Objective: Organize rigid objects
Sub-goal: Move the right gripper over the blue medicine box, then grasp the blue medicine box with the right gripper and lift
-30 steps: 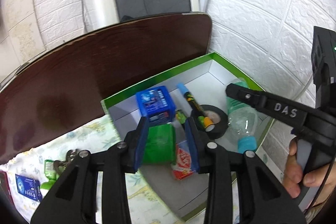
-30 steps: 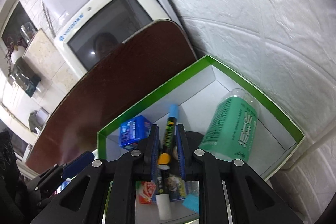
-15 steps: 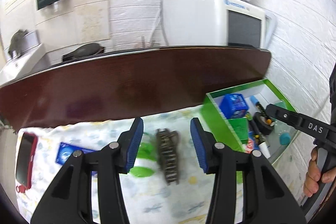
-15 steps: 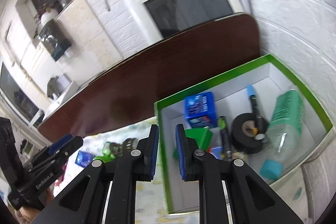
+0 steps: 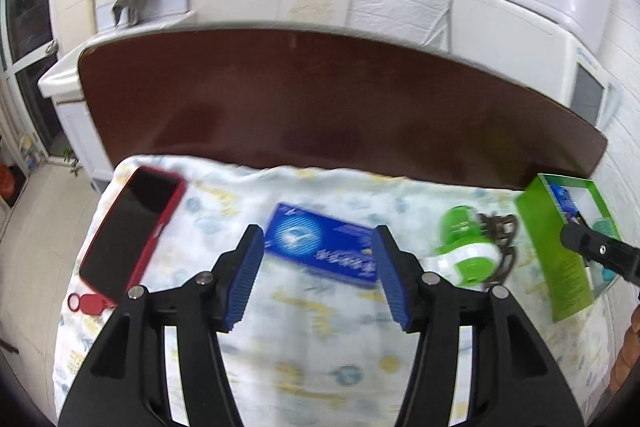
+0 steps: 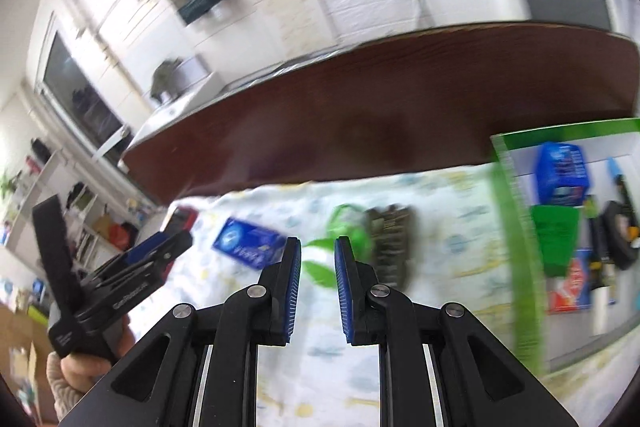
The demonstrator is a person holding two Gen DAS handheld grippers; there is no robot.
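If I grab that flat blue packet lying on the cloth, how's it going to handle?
The blue packet lies flat and thin, so it probably weighs little and won't roll. Its low edges offer little to pinch. The patterned cloth underneath may bunch if the packet is pushed.

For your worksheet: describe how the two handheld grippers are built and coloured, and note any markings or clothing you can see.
Both the left gripper and the right gripper have black angular plastic arms with silver round rivets and blue ribbed pads on the fingers. In the right wrist view the left gripper's black body carries small white lettering, too blurred to read. A cream knitted sleeve cuff shows below its handle.
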